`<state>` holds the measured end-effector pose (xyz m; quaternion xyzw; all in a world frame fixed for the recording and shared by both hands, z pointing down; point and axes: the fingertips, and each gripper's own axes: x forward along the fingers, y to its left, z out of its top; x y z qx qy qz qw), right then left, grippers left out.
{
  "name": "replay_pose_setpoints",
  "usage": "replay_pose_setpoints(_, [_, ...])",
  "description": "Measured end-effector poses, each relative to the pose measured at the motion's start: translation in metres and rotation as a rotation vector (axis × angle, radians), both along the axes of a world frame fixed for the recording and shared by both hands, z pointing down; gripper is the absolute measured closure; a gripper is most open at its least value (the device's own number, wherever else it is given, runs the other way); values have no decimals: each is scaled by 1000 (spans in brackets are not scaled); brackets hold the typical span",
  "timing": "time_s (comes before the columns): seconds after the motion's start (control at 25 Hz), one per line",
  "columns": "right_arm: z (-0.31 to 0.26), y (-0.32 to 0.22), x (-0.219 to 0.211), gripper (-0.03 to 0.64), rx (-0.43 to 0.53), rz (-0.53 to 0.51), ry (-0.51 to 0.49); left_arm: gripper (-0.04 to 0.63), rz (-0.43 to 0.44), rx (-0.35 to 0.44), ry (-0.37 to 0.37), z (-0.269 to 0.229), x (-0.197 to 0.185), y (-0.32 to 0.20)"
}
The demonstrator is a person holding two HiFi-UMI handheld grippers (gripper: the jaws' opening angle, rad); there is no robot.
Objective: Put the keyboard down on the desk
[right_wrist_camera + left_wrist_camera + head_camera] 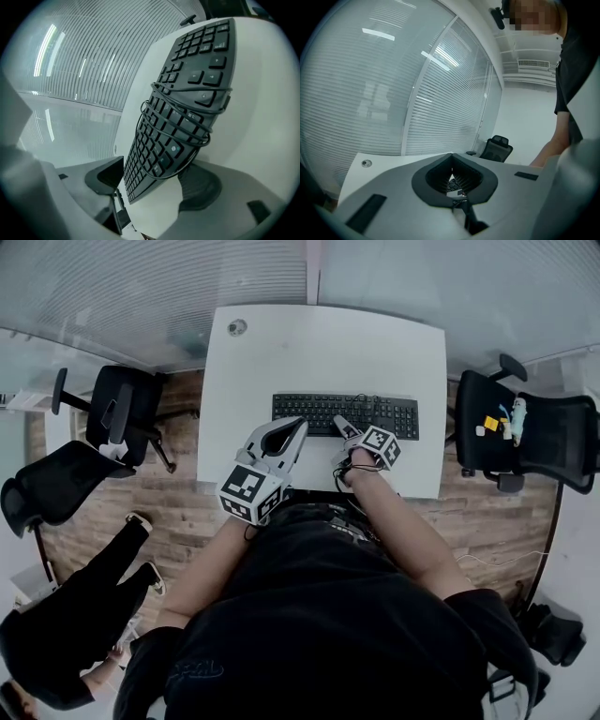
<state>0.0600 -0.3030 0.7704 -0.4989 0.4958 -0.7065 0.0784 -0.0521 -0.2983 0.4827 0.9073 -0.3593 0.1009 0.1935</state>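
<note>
The left gripper (292, 427) was over the near edge of the desk (319, 343), its jaws closed together with nothing between them, clear of the work. To its right, the keyboard (347, 414) lay flat on the desk, keys up, close to the front edge. The right gripper (345, 427) stood at the keyboard's near long edge with its jaws spread wide. The keyboard sat between them, but neither pad appeared to press on it.

The placing looked complete, so the step in hand was judged to be the release. To do it well:
- Hold the jaws fully apart.
- Draw the right gripper straight back along its own line.
- Avoid snagging the cable (187, 136) wound round the keyboard, which could drag it.

The keyboard's long axis ran left to right, parallel to the desk's front edge. The number pad appeared to be at the right end.
</note>
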Motion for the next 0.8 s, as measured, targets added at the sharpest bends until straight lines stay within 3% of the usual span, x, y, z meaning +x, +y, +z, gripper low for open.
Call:
replay_pose_setpoints(0.56, [-5, 24, -7, 272, 5, 42, 36, 580, 36, 38, 6, -10, -9, 13])
replay_pose_setpoints(0.8, [-34, 15, -7, 270, 91, 11, 105, 580, 55, 65, 12, -18, -8, 16])
